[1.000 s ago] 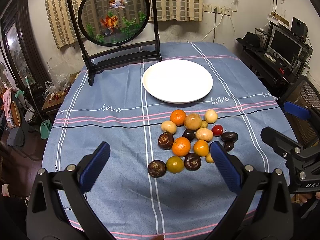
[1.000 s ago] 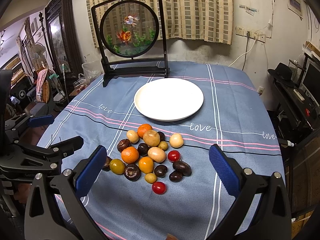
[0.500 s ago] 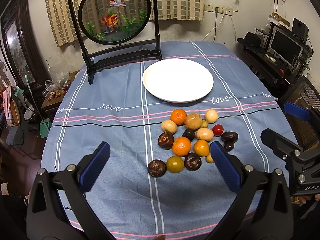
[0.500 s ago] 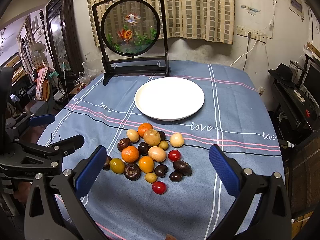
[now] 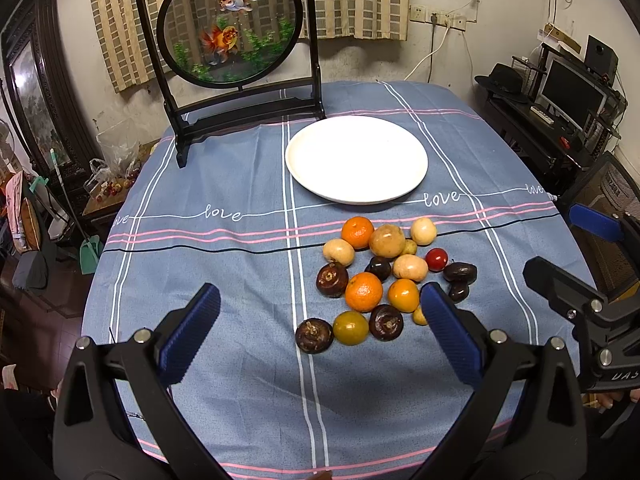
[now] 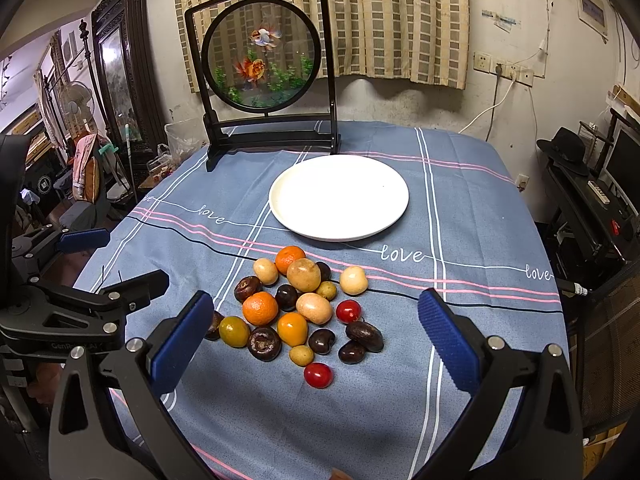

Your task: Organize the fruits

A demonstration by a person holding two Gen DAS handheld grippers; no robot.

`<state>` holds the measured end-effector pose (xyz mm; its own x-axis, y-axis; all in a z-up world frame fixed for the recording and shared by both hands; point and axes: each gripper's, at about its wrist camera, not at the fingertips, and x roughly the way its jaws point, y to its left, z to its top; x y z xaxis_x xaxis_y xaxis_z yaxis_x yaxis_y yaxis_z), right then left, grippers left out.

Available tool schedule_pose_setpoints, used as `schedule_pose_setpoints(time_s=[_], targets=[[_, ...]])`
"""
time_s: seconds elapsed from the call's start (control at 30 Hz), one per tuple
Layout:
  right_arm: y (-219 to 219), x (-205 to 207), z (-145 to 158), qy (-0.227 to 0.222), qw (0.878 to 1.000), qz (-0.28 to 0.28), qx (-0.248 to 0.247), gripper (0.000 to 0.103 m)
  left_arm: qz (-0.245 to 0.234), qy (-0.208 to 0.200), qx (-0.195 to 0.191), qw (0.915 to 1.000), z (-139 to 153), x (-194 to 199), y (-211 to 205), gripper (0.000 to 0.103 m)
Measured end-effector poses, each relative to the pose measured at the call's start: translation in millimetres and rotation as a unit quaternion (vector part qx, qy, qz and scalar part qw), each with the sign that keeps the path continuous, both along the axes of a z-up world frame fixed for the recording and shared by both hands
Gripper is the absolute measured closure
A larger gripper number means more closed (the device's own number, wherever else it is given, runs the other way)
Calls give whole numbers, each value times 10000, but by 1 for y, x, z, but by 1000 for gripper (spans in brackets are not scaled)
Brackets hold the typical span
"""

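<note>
A pile of small fruits (image 5: 384, 276) (image 6: 300, 312) lies on the blue tablecloth: oranges, pale round ones, dark brown ones and red cherry tomatoes. Behind it sits an empty white plate (image 5: 356, 158) (image 6: 339, 196). My left gripper (image 5: 320, 332) is open, held low in front of the pile's near left side, nothing between its blue pads. My right gripper (image 6: 312, 336) is open too, just before the pile, with a red tomato (image 6: 318, 375) nearest it. Each gripper shows at the edge of the other's view.
A black-framed round goldfish screen (image 5: 230, 24) (image 6: 262, 54) stands at the table's far side behind the plate. The tablecloth (image 5: 224, 184) has bare room left of the fruits. A desk with a monitor (image 5: 572, 92) and furniture crowd the room's sides.
Both views have shifted only slightly; the fruits and plate lie as before, and both grippers stay open.
</note>
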<state>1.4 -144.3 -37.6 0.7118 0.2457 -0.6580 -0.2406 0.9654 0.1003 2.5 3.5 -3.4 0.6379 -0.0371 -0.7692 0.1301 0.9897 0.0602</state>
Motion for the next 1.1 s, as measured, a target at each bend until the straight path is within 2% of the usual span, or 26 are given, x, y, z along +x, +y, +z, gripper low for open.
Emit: schedule_pose_setpoints(time_s=[0.73, 0.83, 0.93, 1.03, 1.1], targets=[[1, -1, 0, 29, 10000, 22, -2, 1, -20, 59, -22, 10000, -4, 0, 0, 2], [1, -1, -1, 97, 9993, 286, 237, 1, -110, 310, -147, 9994, -18, 5, 7, 2], [0, -2, -5, 212, 9981, 459, 341, 1, 59, 381, -92, 9992, -37, 8, 25, 2], [-9, -4, -7, 308, 9972, 401, 546, 1, 195, 597, -191, 9978, -66, 11, 49, 2], [-21, -8, -3, 208, 9963, 224, 804, 1, 126, 716, -299, 9969, -86, 10, 57, 2]])
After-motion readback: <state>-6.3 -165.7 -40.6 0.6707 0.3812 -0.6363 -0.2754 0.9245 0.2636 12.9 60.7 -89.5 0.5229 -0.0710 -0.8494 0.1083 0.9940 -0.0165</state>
